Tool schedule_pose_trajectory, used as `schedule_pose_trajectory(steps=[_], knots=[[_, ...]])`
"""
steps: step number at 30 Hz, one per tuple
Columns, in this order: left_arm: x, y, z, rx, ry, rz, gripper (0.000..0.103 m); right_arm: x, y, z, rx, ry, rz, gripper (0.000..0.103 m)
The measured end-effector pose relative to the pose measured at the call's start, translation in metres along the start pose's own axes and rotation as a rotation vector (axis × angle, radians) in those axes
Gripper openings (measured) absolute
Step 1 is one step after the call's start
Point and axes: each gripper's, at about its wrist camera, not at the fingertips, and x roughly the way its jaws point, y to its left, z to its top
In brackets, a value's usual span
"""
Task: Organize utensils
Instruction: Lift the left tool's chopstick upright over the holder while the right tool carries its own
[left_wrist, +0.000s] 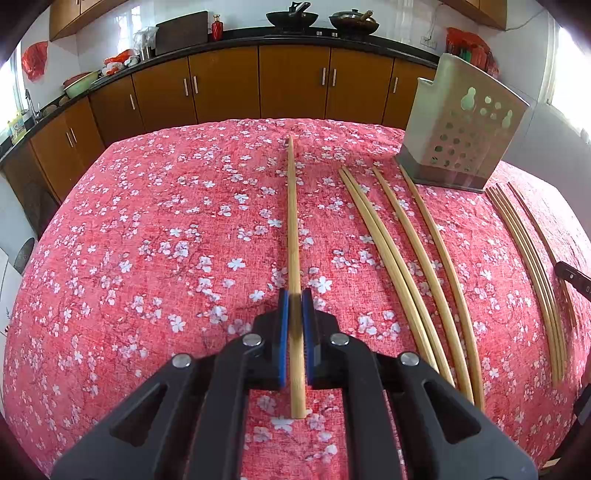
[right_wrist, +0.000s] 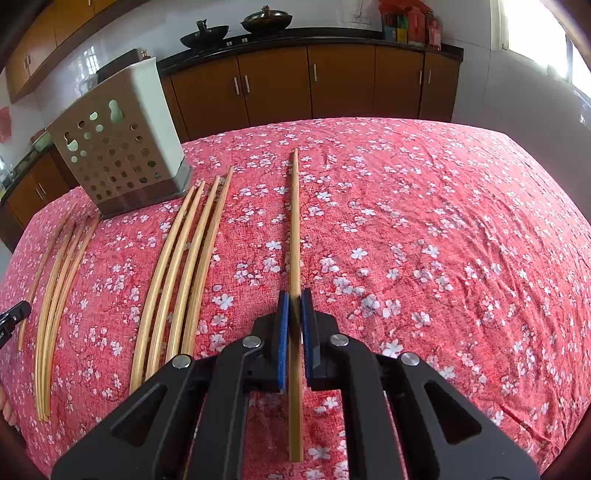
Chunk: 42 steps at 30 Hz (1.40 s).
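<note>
We have each tool clamped on a single chopstick. The left tool (left_wrist: 294, 317) pinches its chopstick (left_wrist: 293, 229) between the blue pads, the stick running straight ahead of the tool over the flowered cloth. The right tool (right_wrist: 294, 317) holds a second chopstick (right_wrist: 295, 229) the same way, pointing forward.

The perforated holder (left_wrist: 461, 140) stands upright ahead and to the right of the left tool; from the right tool it sits ahead and to the left (right_wrist: 118, 155). We cannot see into it from either view, so whether anything is already inside is unclear (through the holes we make out no sticks).

Between the two tools the rest of the work lies on the surface (left_wrist: 147, 221). Just right of the left tool are four loose chopsticks (left_wrist: 406, 258), two touching as a pair and two lying singly beside them. Further right, nearer the right tool, is another cluster of chopsticks (left_wrist: 524, 251), packed close together.

By our reckoning the task is barely begun: two sticks are lifted and in hand, none visibly stowed, and about eight wait on the cloth. What remains, we judge, is to carry each held stick over to the holder, tip it upright, drop it in, and repeat for both groups.
</note>
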Motion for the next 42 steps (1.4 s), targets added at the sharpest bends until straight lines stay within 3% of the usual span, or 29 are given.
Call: schedule_pose_trajectory(steps=[5, 18, 25, 33, 42], knots=[[-0.016, 0.006, 0.001, -0.012, -0.037, -0.005, 0.008, -0.023, -0.004, 0.007, 0.029, -0.069, 0.009, 0.007], [-0.103, 0.017, 0.047, -0.082, -0.316, -0.015, 0.008, -0.092, -0.021, 0.037, 0.085, -0.281, 0.046, 0.007], [-0.120, 0.020, 0.069, -0.088, -0.375, -0.012, 0.008, -0.106, -0.017, 0.050, 0.067, -0.345, 0.055, 0.007], [-0.142, 0.023, 0.104, -0.081, -0.432, -0.014, 0.008, -0.132, -0.004, 0.091, 0.050, -0.460, 0.081, 0.007], [-0.206, -0.014, 0.165, -0.064, -0.640, -0.089, 0.008, -0.195, 0.024, 0.151, 0.065, -0.687, 0.225, 0.007]])
